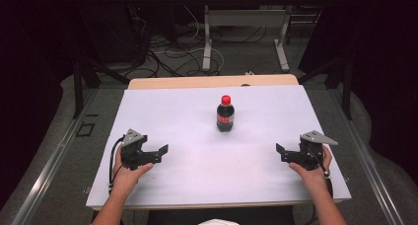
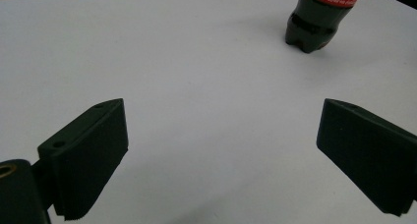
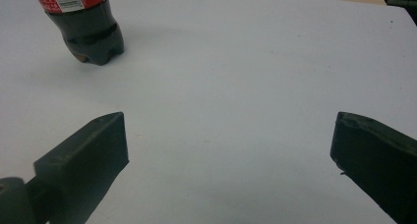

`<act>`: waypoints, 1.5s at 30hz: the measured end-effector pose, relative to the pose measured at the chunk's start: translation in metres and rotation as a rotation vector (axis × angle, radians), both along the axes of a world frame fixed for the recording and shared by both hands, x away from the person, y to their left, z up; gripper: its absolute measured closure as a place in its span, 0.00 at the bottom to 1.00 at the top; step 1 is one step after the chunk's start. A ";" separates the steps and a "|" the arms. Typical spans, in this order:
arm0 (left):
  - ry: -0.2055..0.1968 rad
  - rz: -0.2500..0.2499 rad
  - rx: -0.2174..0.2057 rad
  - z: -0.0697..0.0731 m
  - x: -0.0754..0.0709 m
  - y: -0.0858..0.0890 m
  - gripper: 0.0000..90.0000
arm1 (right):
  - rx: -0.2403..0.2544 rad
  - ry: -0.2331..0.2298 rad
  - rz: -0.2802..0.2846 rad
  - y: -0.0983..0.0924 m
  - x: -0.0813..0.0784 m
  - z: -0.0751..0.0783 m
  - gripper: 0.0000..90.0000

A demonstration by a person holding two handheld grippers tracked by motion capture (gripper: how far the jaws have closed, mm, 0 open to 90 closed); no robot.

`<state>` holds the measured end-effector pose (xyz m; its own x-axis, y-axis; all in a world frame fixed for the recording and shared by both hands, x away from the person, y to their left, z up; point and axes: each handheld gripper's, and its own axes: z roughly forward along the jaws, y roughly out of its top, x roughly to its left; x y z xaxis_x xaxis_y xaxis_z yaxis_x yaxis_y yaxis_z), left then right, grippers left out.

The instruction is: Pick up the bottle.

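Now pre-reach: cola bottle (image 1: 225, 114) upright mid-desk (image 1: 162, 111), untouched. Left tool (image 1: 156, 153), right tool (image 1: 286, 153) both gaping, empty, well apart. Next likely: approach bottle, centre jaws.

I'm working in what looks like a lab or test room: my table (image 1: 148, 111) has a plain white sheet over it, black curtains (image 1: 379, 62) hang on both sides, loose cables (image 1: 167, 57) sprawl over the grey floor, and another metal-legged bench (image 1: 246, 18) stands behind
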<state>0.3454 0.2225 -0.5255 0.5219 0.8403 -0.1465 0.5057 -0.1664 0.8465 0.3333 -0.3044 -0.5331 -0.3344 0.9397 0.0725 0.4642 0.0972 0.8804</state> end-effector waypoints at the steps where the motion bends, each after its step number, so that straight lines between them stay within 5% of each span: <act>1: 0.003 -0.001 -0.001 0.000 0.000 0.000 0.06 | -0.004 -0.003 0.003 -0.001 0.000 0.000 0.01; 13: 0.004 -0.047 -0.037 0.006 0.007 -0.018 0.03 | -0.005 0.000 -0.002 0.000 -0.001 -0.001 0.01; 30: -0.027 -0.173 0.025 0.025 0.043 -0.084 0.03 | 0.007 0.010 -0.009 0.000 -0.002 -0.001 0.01; 45: -0.029 -0.238 0.003 0.026 0.082 -0.141 0.06 | 0.002 0.013 0.000 0.000 -0.001 -0.002 0.01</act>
